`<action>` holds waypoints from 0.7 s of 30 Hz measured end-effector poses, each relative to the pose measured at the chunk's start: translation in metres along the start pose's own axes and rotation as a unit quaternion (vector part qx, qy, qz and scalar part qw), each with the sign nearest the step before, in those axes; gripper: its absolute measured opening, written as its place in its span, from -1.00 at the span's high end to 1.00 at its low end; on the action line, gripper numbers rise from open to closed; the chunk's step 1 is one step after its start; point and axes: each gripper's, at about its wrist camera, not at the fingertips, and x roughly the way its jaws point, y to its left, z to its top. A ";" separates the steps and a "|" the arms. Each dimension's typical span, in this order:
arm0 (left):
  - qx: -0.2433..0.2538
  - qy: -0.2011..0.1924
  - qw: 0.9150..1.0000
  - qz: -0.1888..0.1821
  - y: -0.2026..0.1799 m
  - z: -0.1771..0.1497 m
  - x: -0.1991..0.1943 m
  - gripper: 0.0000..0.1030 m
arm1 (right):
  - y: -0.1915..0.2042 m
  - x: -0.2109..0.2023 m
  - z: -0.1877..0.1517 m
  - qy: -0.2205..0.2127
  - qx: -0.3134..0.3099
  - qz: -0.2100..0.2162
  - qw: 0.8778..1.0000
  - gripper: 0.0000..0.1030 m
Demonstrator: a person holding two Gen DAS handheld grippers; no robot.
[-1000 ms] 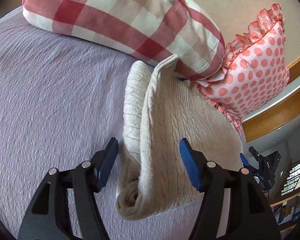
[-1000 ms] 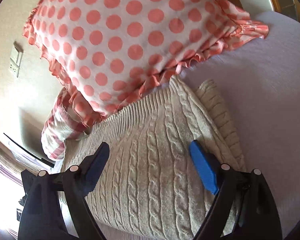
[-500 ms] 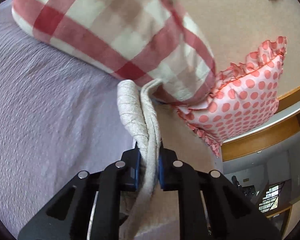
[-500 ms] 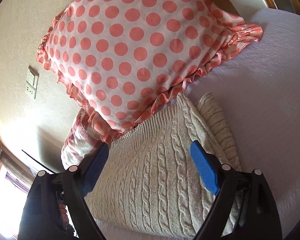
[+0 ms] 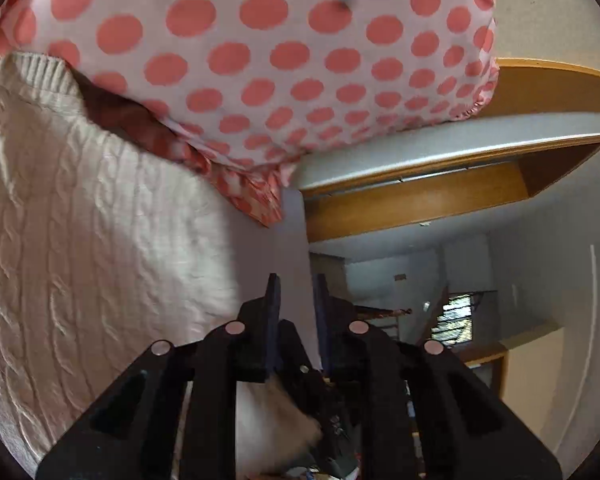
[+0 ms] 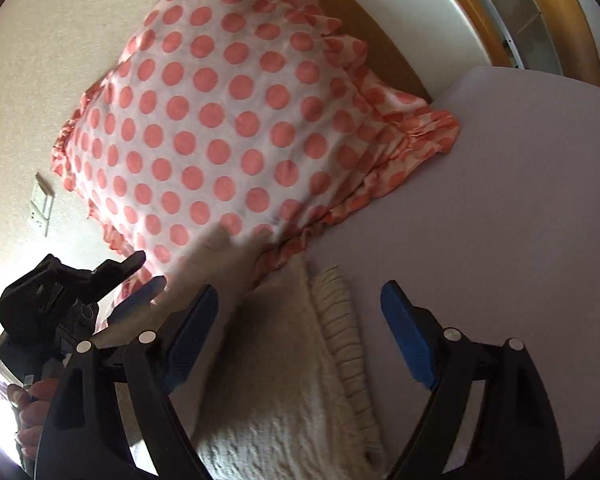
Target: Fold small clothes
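A cream cable-knit sweater (image 5: 80, 240) lies on the lilac bedspread (image 6: 520, 220), against the polka-dot pillow. In the right wrist view its body (image 6: 284, 400) sits between the jaws, with a ribbed edge (image 6: 348, 344) beside it. My left gripper (image 5: 296, 300) has its jaws nearly together, pinching a fold of the sweater (image 6: 216, 264) and lifting it; it also shows in the right wrist view (image 6: 148, 292). My right gripper (image 6: 300, 336) is open and empty, hovering over the sweater.
A white pillow with pink polka dots and a ruffled edge (image 6: 228, 120) leans on the wall behind the sweater. A wooden bed frame (image 5: 420, 196) edges the mattress. A wall socket (image 6: 40, 204) is on the left.
My left gripper, shut on the sweater's fold, has lifted and swung right toward the polka-dot pillow, carrying the fold across. My right gripper stayed open and drew back slightly.
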 end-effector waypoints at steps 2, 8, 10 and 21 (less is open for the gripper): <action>0.053 -0.015 0.998 -0.001 -0.012 -0.008 -0.017 0.63 | -0.007 -0.001 0.004 0.005 0.012 0.016 1.000 -0.65; 0.211 -0.057 0.964 0.149 -0.017 -0.045 -0.103 0.21 | 0.020 0.017 0.002 0.074 -0.050 0.038 0.995 -0.24; 0.248 -0.057 0.948 0.192 -0.004 -0.063 -0.121 0.18 | 0.033 0.031 -0.002 0.104 -0.074 0.030 0.991 -0.14; 0.321 0.013 0.916 0.238 0.040 -0.097 -0.087 0.25 | 0.062 0.068 0.012 0.111 -0.153 -0.105 0.976 0.83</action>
